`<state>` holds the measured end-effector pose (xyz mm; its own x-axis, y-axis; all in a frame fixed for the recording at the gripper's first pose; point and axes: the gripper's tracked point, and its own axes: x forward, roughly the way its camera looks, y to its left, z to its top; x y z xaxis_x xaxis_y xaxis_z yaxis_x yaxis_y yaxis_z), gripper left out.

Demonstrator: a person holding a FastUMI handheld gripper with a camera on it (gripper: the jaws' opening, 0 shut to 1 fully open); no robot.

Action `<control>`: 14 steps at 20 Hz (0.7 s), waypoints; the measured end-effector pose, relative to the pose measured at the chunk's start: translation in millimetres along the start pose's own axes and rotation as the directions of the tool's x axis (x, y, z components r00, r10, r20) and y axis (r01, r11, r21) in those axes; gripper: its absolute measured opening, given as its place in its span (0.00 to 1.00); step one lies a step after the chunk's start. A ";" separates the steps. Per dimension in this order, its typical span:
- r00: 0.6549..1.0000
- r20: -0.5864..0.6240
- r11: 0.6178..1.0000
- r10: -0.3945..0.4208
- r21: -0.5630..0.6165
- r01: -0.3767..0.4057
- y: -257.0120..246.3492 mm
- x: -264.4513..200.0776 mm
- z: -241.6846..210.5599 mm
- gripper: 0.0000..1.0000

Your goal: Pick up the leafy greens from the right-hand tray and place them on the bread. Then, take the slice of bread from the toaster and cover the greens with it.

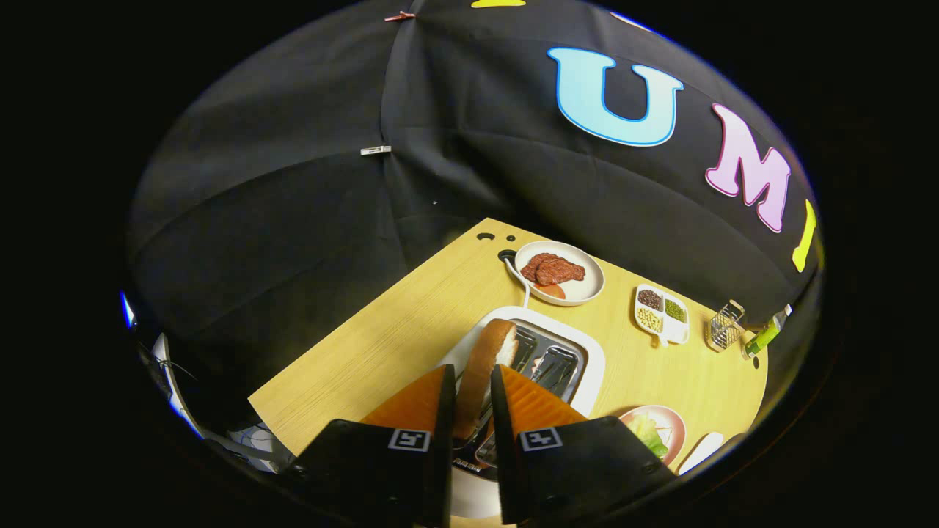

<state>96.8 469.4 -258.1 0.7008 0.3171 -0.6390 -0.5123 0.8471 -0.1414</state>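
While above toaster [546, 359], bread slice [486, 367] clamped between fingers [441, 400].

Light wooden table [381, 345] against black cloth booth wall. Round white plate [590, 287] holding brown meat pieces [552, 269] plus orange-red slice [552, 291] at its near rim. Beside it, white divided dish [662, 315], three compartments: dark beans, pale beans, green beans. Small wire basket [726, 325] near table edge. Green-and-clear bottle [764, 335] just beyond basket, tilted.
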 end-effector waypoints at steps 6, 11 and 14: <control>0.997 -0.003 0.996 0.077 0.055 -0.076 0.4 -11.2 7.0 0.15; 0.991 0.052 0.989 0.121 0.081 -0.125 -10.3 -31.9 32.6 0.13; 0.986 0.085 0.981 0.141 0.122 -0.151 -20.0 -48.3 47.9 0.13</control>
<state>97.0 457.5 -188.2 0.6613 0.4684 -0.5859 -0.5475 0.8353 0.0498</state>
